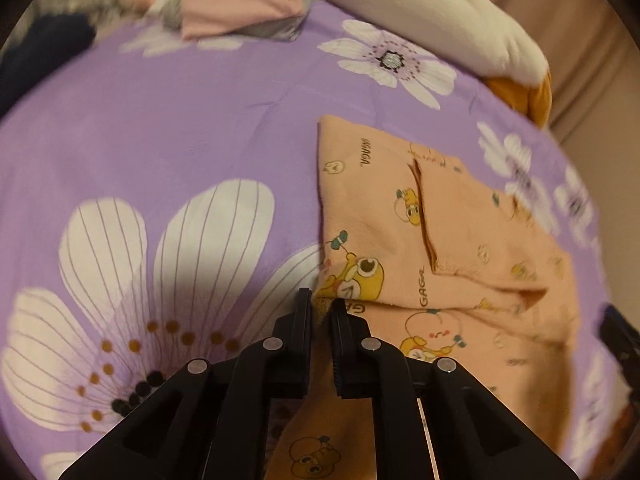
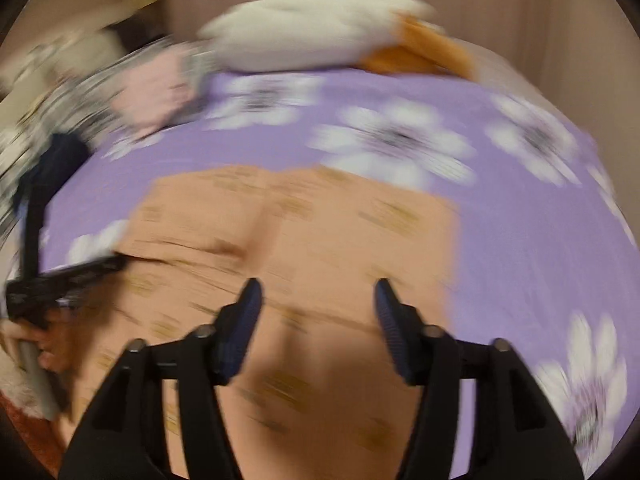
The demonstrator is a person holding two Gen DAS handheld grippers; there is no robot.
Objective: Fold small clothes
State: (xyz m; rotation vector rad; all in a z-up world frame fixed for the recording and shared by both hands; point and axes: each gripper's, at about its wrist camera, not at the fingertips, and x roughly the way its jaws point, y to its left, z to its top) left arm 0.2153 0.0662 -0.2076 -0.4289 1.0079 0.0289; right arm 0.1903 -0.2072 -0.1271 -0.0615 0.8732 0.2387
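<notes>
Left gripper (image 1: 322, 302) pinching edge of peach printed garment (image 1: 440, 240), its 2 fingers nearly together | right gripper (image 2: 318, 292) spread wide, hovering over garment, view blurred | garment lies partly folded on purple floral bedsheet (image 1: 180, 120) | cream pillow (image 1: 432, 12) beyond

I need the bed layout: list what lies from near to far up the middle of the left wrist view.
left gripper pinching the peach printed garment → bare purple floral sheet → folded pink cloth by the cream plush toy.
</notes>
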